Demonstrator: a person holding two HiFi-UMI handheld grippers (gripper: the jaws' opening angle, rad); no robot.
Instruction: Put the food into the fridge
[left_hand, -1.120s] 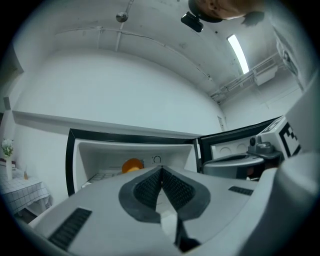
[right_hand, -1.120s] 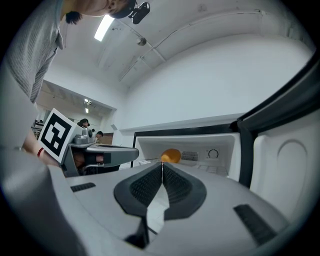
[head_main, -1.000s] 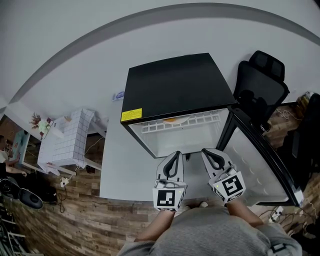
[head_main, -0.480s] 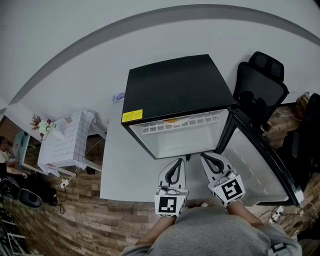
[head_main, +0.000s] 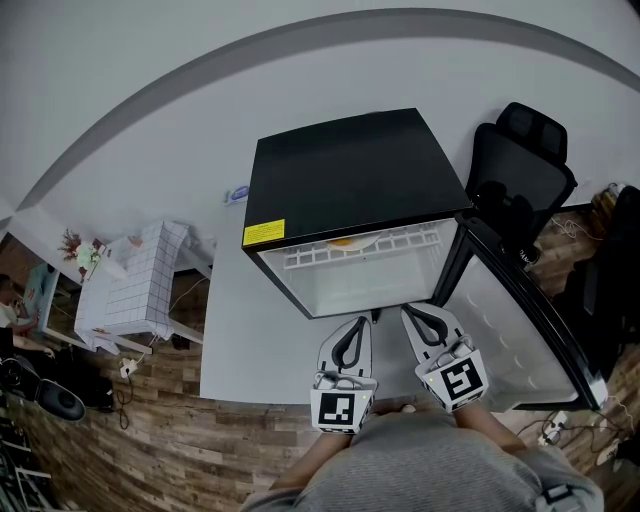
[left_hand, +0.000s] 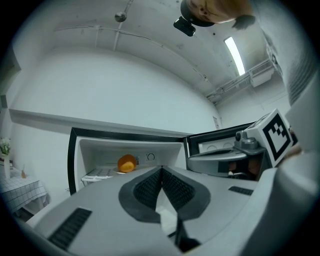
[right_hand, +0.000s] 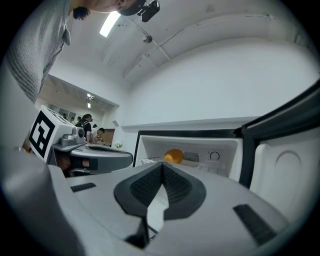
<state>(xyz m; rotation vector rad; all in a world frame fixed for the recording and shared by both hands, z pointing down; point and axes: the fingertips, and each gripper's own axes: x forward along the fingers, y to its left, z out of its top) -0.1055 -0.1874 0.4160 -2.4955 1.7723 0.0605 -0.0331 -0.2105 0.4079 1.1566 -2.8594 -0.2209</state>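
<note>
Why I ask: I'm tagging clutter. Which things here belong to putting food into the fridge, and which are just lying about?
Job: fridge, its open door, orange food on the wire shelf, left gripper and right gripper, both shut and empty.
Lying about: black office chair, table with checked cloth, cables on the floor.

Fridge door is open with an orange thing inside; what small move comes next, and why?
Probably swing the right gripper toward the open door to push it shut. The orange food already lies on the upper shelf, and the right gripper and the left gripper are both shut and empty.
</note>
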